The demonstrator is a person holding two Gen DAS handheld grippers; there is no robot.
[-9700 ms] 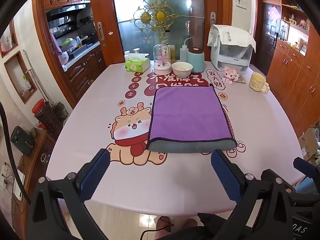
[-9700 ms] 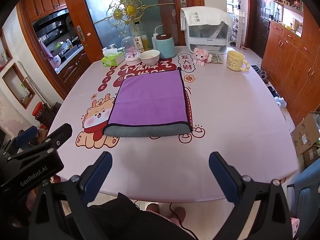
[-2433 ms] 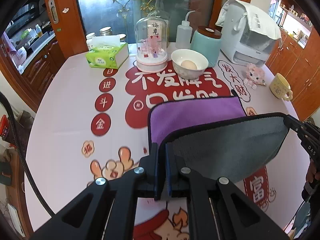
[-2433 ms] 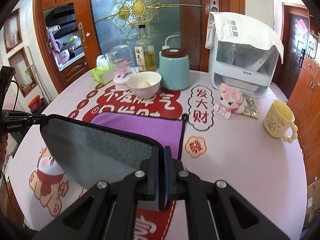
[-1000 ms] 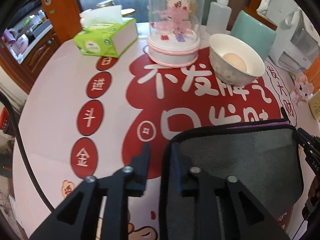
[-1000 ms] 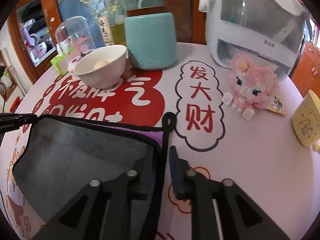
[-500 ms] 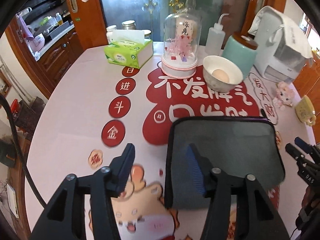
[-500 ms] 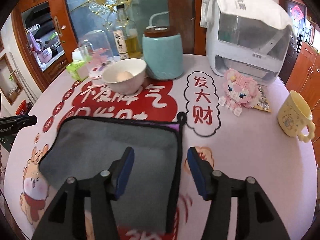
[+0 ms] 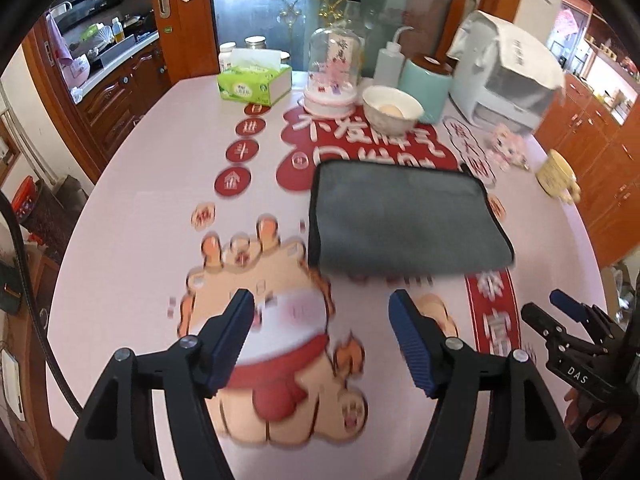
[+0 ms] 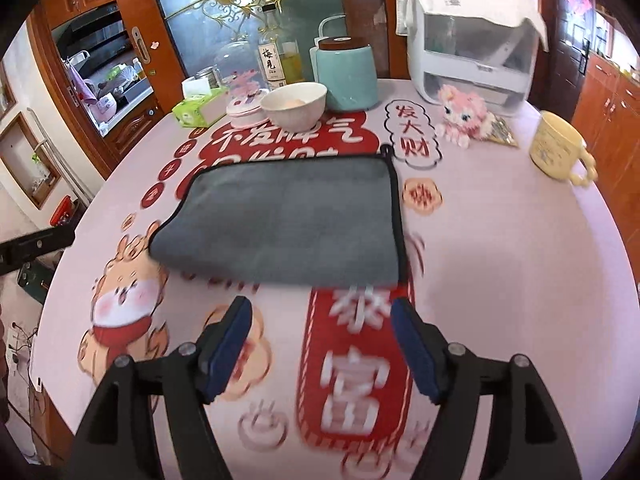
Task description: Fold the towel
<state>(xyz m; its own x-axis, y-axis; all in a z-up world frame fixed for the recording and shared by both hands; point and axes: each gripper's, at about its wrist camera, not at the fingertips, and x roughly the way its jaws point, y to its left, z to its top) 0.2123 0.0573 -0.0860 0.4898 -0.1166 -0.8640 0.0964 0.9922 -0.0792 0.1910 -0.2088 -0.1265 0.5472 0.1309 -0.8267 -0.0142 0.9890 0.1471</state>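
Observation:
The towel (image 9: 404,220) lies folded flat on the pink tablecloth, grey side up with a black hem; it also shows in the right wrist view (image 10: 288,220). My left gripper (image 9: 322,336) is open and empty, above the table well short of the towel's near edge. My right gripper (image 10: 322,344) is open and empty, also short of the near edge. The right gripper's tip shows at the right of the left wrist view (image 9: 568,316).
Behind the towel stand a white bowl with an egg (image 10: 294,106), a teal canister (image 10: 346,76), a glass dome (image 9: 334,68), a tissue box (image 9: 254,84), a white appliance (image 10: 472,36), a pink toy (image 10: 464,114) and a yellow mug (image 10: 558,150).
Both grippers have let go of the towel, opened wide and pulled back toward the near side of the table. The towel now lies folded with its grey side up.

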